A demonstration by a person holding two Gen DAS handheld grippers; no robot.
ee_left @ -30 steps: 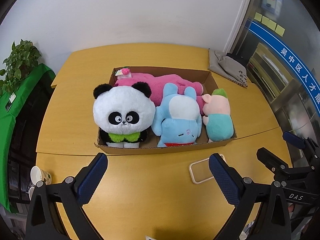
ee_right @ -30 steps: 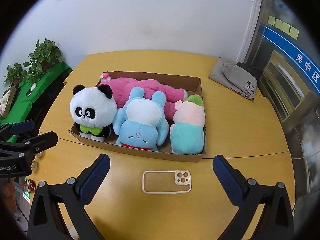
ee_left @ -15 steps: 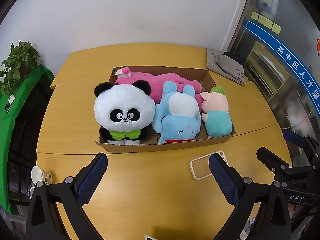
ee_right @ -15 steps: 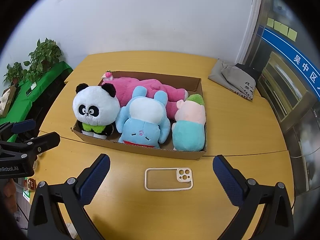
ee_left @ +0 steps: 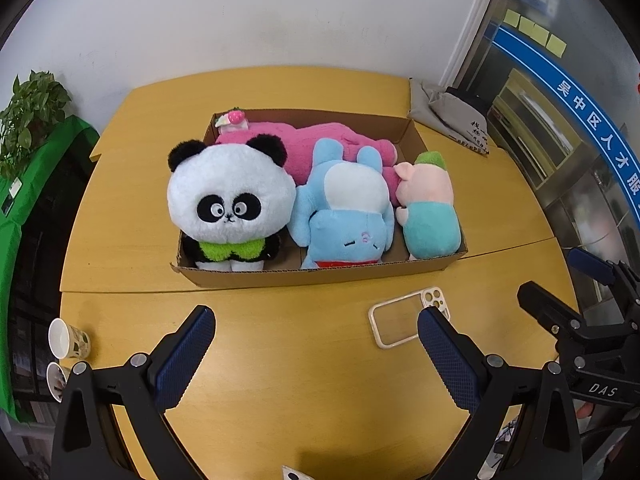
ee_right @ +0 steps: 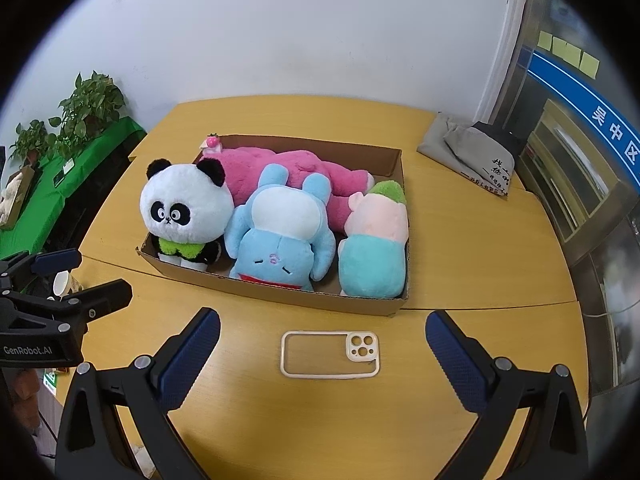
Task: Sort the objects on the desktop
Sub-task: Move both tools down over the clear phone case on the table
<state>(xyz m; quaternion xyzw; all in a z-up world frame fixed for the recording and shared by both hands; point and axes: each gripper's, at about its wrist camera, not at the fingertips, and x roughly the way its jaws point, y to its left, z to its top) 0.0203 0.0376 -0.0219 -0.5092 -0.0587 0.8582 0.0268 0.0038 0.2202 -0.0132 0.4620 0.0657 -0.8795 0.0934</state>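
A shallow cardboard box (ee_left: 320, 276) (ee_right: 276, 292) on the yellow table holds a panda plush (ee_left: 230, 200) (ee_right: 186, 204), a blue plush (ee_left: 348, 212) (ee_right: 284, 236), a pink plush (ee_left: 320, 140) (ee_right: 288, 172) and a pig plush in teal (ee_left: 430, 208) (ee_right: 376, 236). A clear phone case with a cream rim (ee_left: 404, 320) (ee_right: 330, 354) lies flat in front of the box. My left gripper (ee_left: 316, 344) is open and empty above the table, left of the case. My right gripper (ee_right: 322, 354) is open and empty, with the case lying between its fingers below.
A grey folded bag (ee_left: 452, 116) (ee_right: 472, 152) lies at the table's back right. Paper cups (ee_left: 66, 338) stand at the left edge. Potted plants (ee_right: 92, 100) on a green surface are to the left. A white wall is behind the table.
Both grippers have drawn back and up a little, so the box and the case sit slightly farther off. Both stay open and empty.
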